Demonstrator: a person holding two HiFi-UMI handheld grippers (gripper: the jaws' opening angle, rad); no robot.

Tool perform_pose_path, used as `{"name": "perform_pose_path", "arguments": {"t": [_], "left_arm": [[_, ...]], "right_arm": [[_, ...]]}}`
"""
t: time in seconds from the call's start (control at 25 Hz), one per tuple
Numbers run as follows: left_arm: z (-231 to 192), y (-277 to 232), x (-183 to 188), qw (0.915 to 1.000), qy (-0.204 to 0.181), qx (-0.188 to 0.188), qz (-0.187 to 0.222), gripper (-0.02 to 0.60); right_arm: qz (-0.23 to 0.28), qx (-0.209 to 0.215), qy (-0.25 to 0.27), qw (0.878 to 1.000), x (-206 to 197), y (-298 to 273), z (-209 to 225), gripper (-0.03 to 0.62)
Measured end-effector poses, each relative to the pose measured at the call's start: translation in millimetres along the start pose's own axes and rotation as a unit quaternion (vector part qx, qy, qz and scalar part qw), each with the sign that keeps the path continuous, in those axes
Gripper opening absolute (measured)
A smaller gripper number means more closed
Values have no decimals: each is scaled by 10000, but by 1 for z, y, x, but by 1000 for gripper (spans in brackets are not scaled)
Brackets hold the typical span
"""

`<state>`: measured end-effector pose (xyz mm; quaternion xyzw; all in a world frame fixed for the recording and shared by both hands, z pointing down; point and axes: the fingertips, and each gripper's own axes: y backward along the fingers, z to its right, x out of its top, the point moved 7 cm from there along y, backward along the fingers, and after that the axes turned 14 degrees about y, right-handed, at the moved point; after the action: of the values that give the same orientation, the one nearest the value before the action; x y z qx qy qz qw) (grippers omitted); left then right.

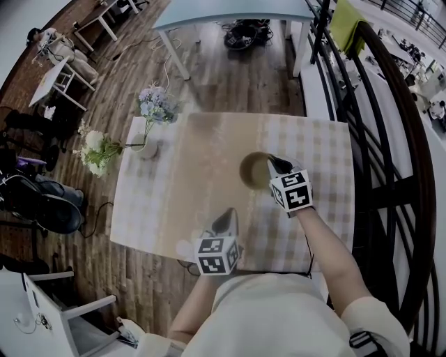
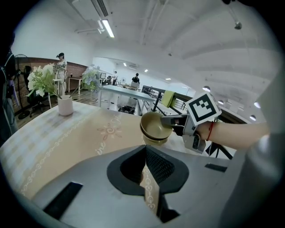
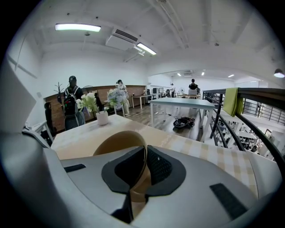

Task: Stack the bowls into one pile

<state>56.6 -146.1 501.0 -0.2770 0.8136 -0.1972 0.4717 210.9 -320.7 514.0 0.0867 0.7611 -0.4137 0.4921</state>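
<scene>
Two olive-tan bowls sit near the middle of the checked table [image 1: 174, 202]. In the left gripper view the upper bowl [image 2: 153, 124] leans, nested over the lower bowl [image 2: 156, 140]. From the head view they read as one round shape, the bowls [image 1: 254, 171]. My right gripper [image 1: 272, 165] is shut on the upper bowl's rim [image 3: 120, 141], which passes between its pads. My left gripper [image 1: 228, 215] hovers over the table's near edge, short of the bowls, jaws shut with nothing in them; only the cloth shows past them.
A white vase [image 1: 148, 148] with white and blue flowers stands at the table's far left. A black railing [image 1: 390, 139] runs along the right side. Another table [image 1: 230, 10] stands beyond, and a white chair [image 1: 63, 314] is at the near left.
</scene>
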Motion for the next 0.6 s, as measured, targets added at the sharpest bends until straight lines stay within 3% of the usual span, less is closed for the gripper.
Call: {"name": "perform_pose_path", "arguments": {"t": [0.6], "left_arm": [[13, 1, -12, 9998, 96, 164, 35, 5]], "right_arm": [[-334, 94, 13, 9994, -26, -7, 12, 17]]}}
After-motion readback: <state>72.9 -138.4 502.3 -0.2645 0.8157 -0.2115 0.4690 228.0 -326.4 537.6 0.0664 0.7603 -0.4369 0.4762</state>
